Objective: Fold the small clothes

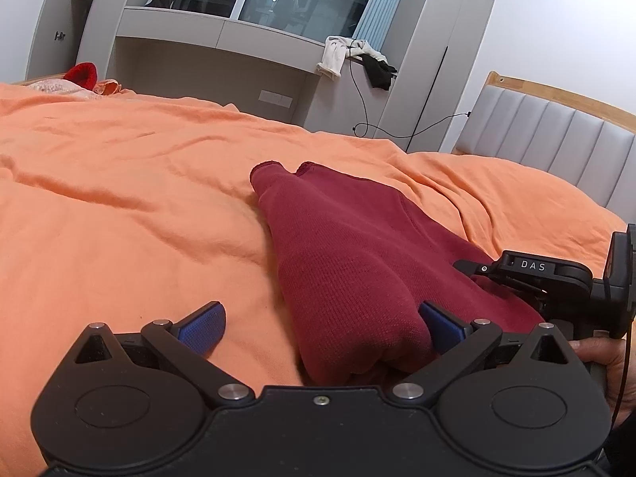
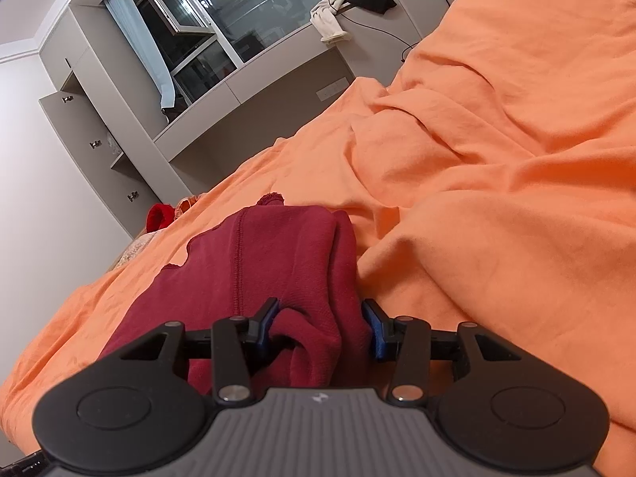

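the dark red garment [image 1: 349,262] is soft knitted cloth with a bumpy weave. the orange bed cover [image 1: 119,183] is thin, wrinkly cloth. the left gripper [image 1: 322,326] is dull black plastic with shiny metal pins and rough blue pads [image 1: 202,324].

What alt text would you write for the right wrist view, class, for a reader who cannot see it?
The right gripper has a bunched fold of a dark red garment between its blue fingers; whether it pinches the cloth is unclear. The garment lies on a rumpled orange bedspread, with a dark window and grey cabinets behind.
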`<act>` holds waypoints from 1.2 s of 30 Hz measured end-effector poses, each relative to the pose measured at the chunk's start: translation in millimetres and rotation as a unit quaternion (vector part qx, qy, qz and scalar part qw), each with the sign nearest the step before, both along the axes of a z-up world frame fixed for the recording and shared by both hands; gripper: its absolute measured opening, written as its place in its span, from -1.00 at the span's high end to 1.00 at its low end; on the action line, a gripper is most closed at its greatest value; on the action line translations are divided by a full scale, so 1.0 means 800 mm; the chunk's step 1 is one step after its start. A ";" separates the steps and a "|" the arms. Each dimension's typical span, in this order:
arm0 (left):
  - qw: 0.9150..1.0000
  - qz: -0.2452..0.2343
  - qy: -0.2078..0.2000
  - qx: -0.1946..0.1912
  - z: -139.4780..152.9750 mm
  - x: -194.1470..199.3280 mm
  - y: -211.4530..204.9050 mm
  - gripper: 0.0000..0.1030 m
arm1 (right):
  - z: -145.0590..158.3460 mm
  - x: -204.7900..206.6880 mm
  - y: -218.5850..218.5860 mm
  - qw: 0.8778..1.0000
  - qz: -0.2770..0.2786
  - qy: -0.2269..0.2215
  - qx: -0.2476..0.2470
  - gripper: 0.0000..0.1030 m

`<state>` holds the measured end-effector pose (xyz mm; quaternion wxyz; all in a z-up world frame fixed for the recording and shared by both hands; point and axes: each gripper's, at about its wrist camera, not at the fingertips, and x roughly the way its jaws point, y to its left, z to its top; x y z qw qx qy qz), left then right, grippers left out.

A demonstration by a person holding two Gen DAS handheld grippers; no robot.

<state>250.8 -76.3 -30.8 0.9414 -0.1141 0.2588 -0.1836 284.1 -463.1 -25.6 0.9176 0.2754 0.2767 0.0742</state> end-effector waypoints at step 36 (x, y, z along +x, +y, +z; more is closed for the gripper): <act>0.996 -0.048 0.045 0.063 0.031 0.109 -0.011 -0.99 | 0.002 0.002 0.001 1.000 0.000 0.004 -0.005 -0.06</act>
